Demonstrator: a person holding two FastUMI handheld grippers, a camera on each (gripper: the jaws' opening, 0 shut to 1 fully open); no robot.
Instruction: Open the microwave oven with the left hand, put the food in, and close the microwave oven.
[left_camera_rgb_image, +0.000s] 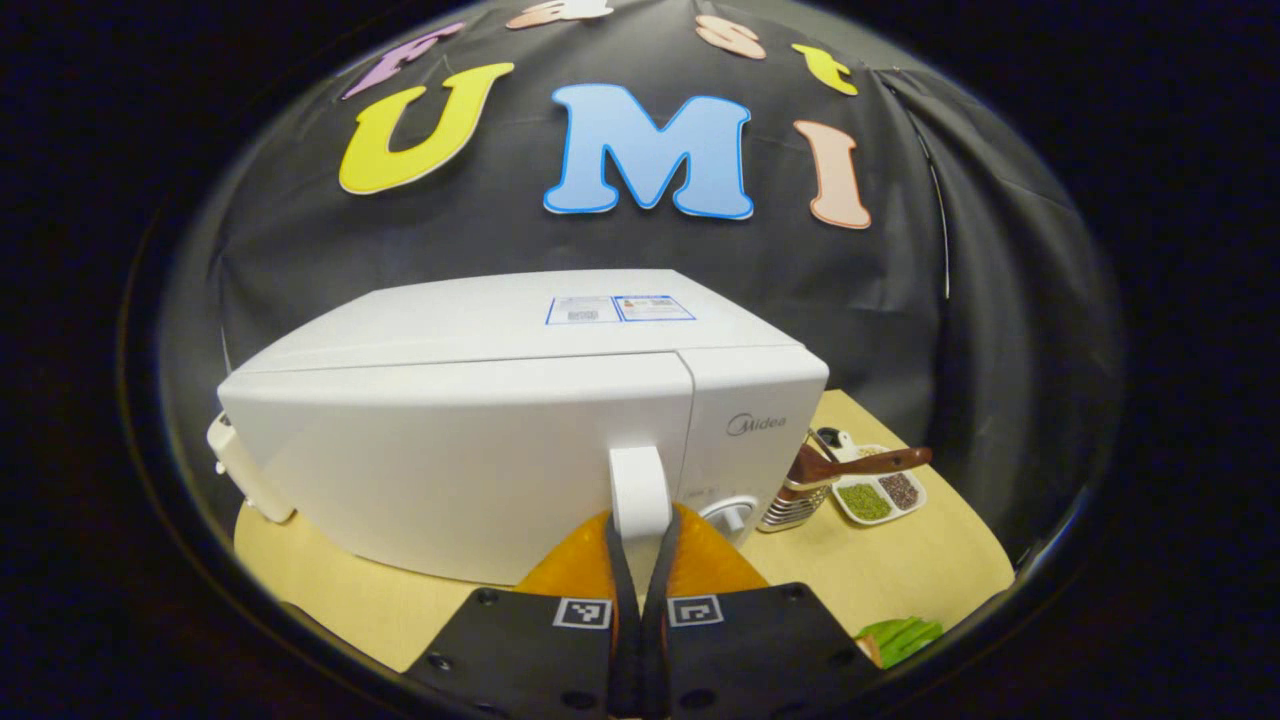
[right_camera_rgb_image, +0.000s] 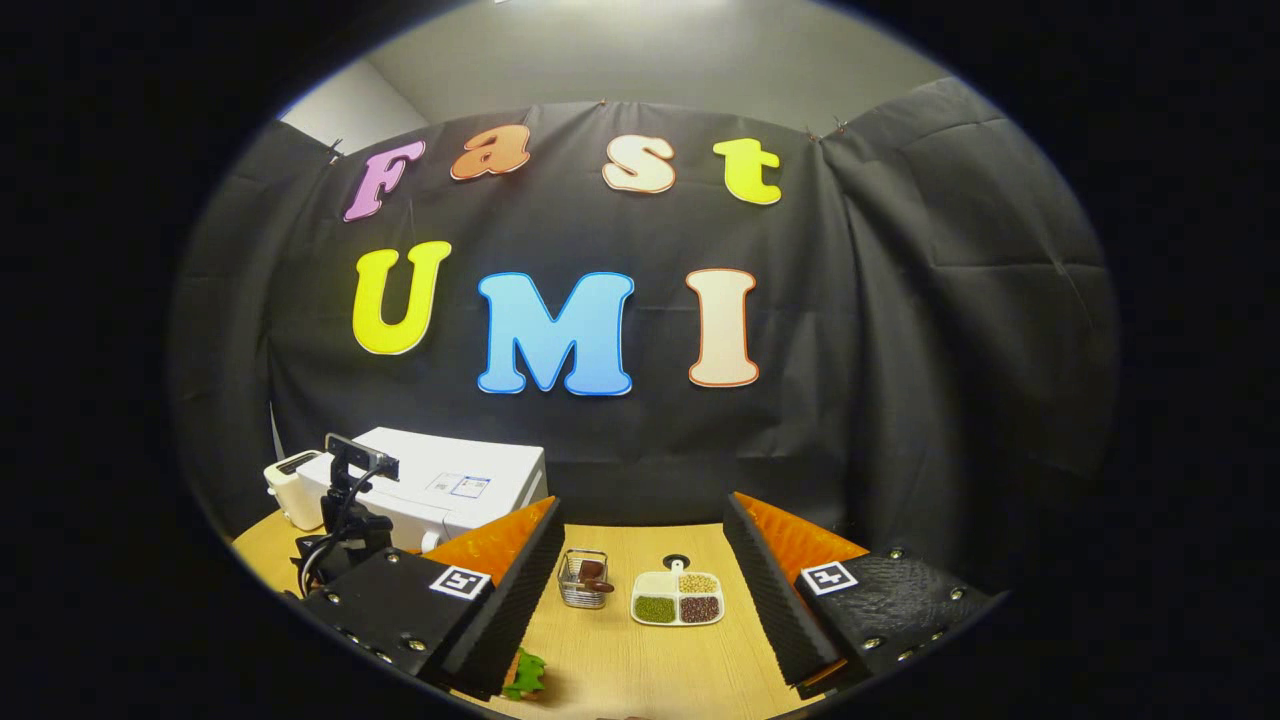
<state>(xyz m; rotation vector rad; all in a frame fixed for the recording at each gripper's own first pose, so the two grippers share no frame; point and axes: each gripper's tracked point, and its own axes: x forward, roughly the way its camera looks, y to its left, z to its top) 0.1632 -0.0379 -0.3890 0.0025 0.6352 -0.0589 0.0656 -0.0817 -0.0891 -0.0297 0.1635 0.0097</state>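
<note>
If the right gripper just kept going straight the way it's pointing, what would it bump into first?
Probably the divided dish of beans, lying on the table right between its open fingers. The small wire basket sits just left of that line. Depth is hard to judge here.

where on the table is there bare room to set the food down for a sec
Bare wood lies in front of the divided white dish and wire basket, toward the open right gripper. Another strip runs before the white microwave on its hinge side. It is crowded where the left gripper clamps the door handle.
</note>
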